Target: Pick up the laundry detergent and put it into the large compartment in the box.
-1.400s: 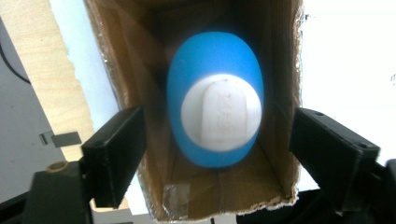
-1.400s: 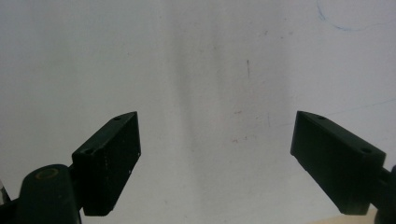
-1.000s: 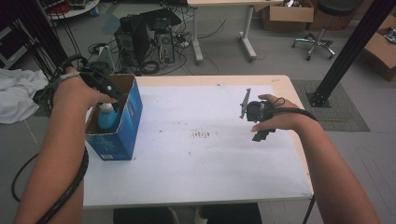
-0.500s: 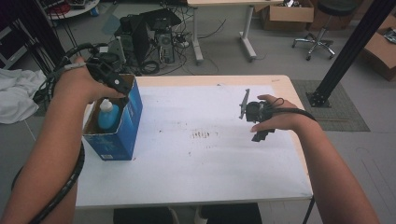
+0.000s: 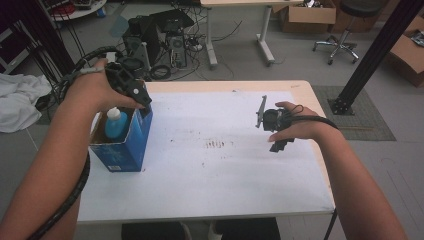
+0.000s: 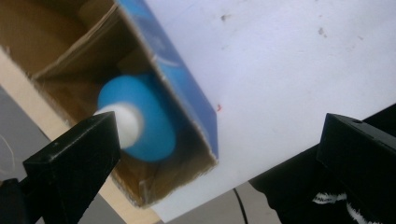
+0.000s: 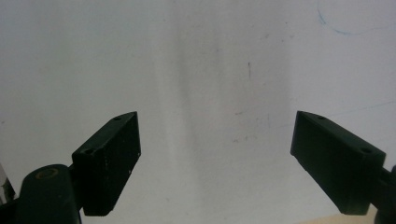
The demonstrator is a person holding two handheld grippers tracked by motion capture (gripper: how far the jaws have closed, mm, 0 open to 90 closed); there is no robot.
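A blue cardboard box (image 5: 125, 147) stands open-topped at the table's left edge. Inside it a blue bottle (image 5: 115, 126) with a white cap stands upright. My left gripper (image 5: 142, 104) hovers just over the box's far rim. Its jaws have just been opening and now stand wide, gripping nothing. In the left gripper view the bottle (image 6: 144, 123) and the box wall (image 6: 180, 81) lie below the left gripper (image 6: 219, 140). My right gripper (image 5: 278, 145) points down over the white table top (image 5: 210, 170), right of centre. In the right gripper view the right gripper (image 7: 215, 135) is open and empty.
Beyond the table's far edge, computer towers (image 5: 150, 35) and cables sit on the floor. A white cloth (image 5: 17, 102) lies at the left, and a black post (image 5: 375, 50) rises at the right. Another desk, cardboard boxes and a chair (image 5: 345, 30) stand farther back.
The left hand has risen and drifted toward the far left, off the bottle, and its jaws have spread. The bottle stays in the box. The right hand has kept still.
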